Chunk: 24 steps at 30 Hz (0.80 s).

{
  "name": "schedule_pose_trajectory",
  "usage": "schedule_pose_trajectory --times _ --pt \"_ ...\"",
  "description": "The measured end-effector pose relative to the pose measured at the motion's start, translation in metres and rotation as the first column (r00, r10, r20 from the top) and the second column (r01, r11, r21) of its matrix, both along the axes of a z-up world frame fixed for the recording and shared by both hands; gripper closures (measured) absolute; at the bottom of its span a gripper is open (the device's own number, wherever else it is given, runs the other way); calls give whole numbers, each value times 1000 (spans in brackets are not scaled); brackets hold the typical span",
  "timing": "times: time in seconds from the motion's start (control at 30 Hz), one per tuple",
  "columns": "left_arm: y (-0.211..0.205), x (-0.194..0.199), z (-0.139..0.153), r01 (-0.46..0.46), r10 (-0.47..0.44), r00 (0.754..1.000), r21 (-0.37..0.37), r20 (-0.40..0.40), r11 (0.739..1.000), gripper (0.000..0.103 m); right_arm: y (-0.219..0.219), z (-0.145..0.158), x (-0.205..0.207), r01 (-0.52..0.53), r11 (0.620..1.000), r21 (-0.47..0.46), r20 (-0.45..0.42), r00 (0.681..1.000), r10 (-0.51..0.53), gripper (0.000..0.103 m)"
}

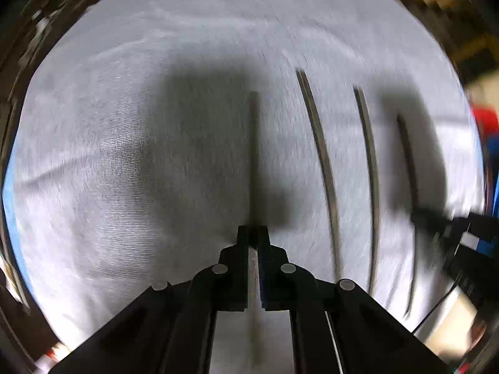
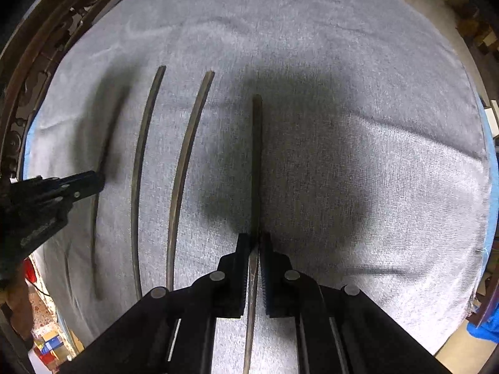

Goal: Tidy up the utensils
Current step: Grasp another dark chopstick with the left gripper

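On the grey towel [image 2: 358,143] we have four thin chopsticks, each outer one [image 2: 256,162] [image 1: 254,155] pinched by a set of fingers: right gripper [image 2: 255,241], left gripper [image 1: 253,233]. They look light, stiff and slippery; mid-length holds seem safest.

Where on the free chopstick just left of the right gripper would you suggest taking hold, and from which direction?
Take that free chopstick near mid-length, from straight above, jaws across its width. It lies flat on the grey towel, long and thin, with bare cloth on both sides for the fingers.
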<state>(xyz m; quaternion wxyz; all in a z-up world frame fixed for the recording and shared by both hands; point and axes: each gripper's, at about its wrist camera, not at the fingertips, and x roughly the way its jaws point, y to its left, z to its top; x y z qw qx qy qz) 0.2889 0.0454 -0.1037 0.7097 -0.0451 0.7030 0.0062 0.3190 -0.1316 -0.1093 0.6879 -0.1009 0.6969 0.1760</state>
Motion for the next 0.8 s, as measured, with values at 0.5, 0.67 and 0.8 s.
schedule_pose_trajectory --times 0.5,0.67,0.8 --pt "-34 -18 8 132 -129 991 86 -32 988 98 7 -1 12 24 996 -84 -32 999 -27 96" --pt "-13 -47 15 74 -73 997 62 -24 995 98 -12 7 -1 72 997 -39 -19 997 -73 96" --pt "-6 -73 26 54 -55 998 67 10 996 98 -20 18 -15 93 996 0 -4 996 -93 96"
